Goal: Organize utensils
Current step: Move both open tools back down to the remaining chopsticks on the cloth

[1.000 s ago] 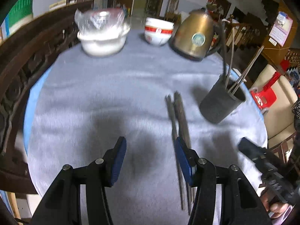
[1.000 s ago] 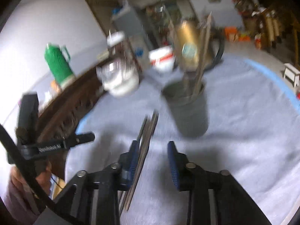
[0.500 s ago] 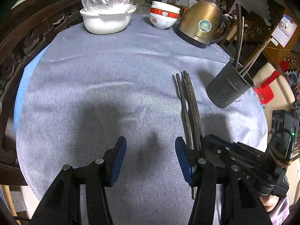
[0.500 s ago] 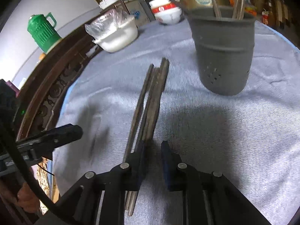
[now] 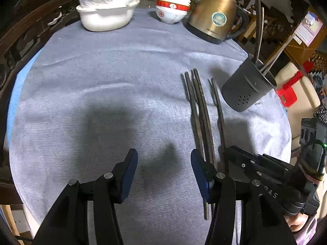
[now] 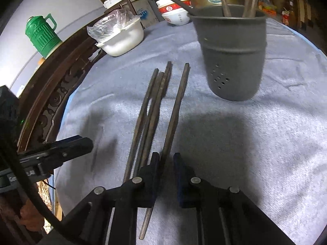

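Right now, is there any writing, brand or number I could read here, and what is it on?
"AS": white letters on the right claw body; earlier letters unclear. Its jaws have just been closing, a chopstick between them.
Kettle: sticker and print, too small to read.
Red-banded bowl: marks too blurred.
Wall calendar: unreadable.

The left claw is held open over the grey-clothed worktop. Beside it, one chopstick is gripped by the right claw, apart from the chopstick bundle.
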`<state>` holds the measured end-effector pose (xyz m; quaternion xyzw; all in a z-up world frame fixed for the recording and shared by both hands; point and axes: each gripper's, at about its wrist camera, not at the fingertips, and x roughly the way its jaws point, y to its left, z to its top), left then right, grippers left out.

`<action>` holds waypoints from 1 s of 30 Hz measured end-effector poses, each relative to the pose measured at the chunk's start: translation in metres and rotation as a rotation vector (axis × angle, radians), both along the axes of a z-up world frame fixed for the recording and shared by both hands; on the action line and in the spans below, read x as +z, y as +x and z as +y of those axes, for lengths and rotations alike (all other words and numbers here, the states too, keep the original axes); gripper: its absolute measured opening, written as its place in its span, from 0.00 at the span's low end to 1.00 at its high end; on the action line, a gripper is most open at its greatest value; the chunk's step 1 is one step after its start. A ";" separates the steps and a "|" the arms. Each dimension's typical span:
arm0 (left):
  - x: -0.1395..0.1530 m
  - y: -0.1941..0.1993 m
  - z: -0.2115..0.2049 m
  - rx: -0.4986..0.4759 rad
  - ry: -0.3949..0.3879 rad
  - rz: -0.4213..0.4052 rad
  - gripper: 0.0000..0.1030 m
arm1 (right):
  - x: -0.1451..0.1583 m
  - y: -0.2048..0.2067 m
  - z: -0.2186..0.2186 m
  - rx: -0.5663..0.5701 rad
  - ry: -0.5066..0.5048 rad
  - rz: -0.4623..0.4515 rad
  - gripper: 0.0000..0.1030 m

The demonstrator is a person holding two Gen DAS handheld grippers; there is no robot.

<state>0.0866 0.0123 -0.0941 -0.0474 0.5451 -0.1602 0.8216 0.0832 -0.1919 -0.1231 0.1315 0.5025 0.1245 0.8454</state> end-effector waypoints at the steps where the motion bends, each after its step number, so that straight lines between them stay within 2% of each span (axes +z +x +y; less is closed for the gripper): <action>1: -0.001 0.001 -0.003 -0.004 0.002 0.004 0.53 | 0.000 -0.001 -0.002 -0.002 0.003 0.003 0.14; 19: -0.010 0.032 -0.038 -0.044 0.045 0.029 0.53 | -0.002 -0.010 -0.017 -0.004 0.057 0.030 0.14; 25: -0.024 0.044 -0.047 -0.041 0.070 0.060 0.53 | -0.002 -0.010 -0.017 0.000 0.059 0.024 0.14; 30: -0.025 0.047 -0.051 -0.049 0.077 0.033 0.52 | -0.002 -0.010 -0.016 0.004 0.057 0.021 0.14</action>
